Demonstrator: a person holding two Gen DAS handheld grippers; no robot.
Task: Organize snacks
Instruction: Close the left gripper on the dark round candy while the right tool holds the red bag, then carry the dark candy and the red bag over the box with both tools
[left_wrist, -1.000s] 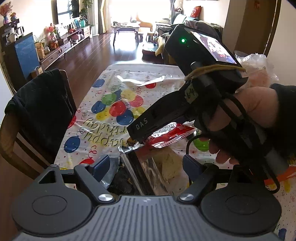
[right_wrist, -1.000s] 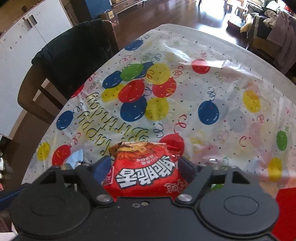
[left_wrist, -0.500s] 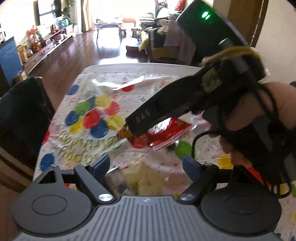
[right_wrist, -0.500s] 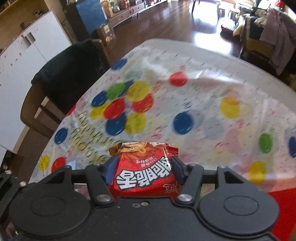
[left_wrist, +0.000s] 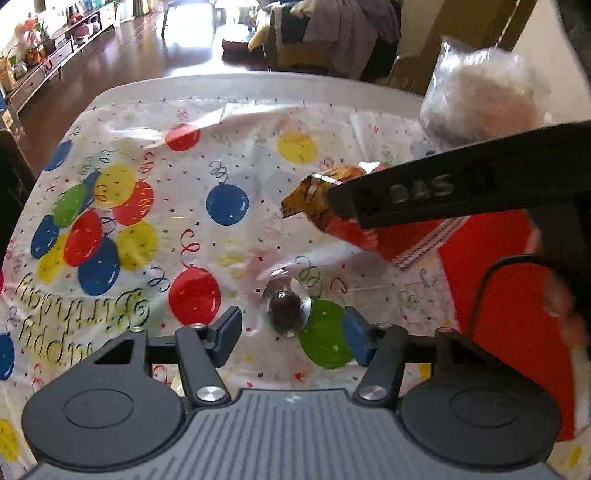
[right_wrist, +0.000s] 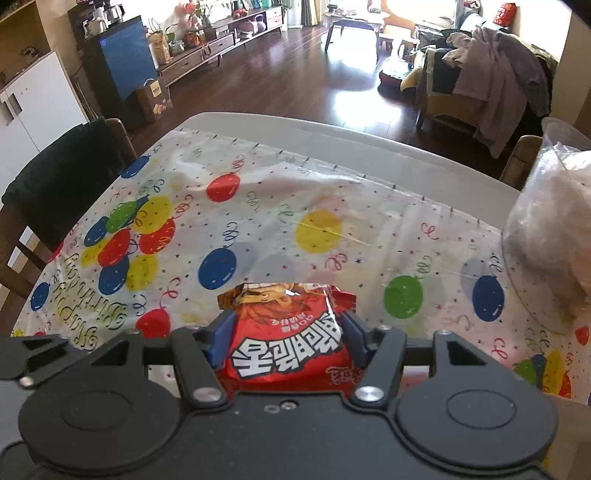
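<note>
A red snack bag (right_wrist: 286, 350) with white lettering sits between the blue pads of my right gripper (right_wrist: 286, 325), which is shut on it above the balloon tablecloth (right_wrist: 258, 229). In the left wrist view the same bag (left_wrist: 332, 218) hangs under the right gripper's black finger (left_wrist: 424, 192). My left gripper (left_wrist: 291, 334) hovers low over the table with its jaws closing. A small dark candy in a clear wrapper (left_wrist: 286, 308) lies on the cloth between its pads (left_wrist: 227, 330), and neither pad touches it.
A flat red thing (left_wrist: 506, 302) lies at the right, partly under a person's hand. A clear plastic bag of pale stuff (right_wrist: 550, 229) stands at the far right. A chair draped in black cloth (right_wrist: 62, 177) is at the table's left edge.
Both grippers moved right across the table. The clear packet that was between the left pads is out of view, and a small wrapped candy lies there instead. The left jaws have narrowed.
</note>
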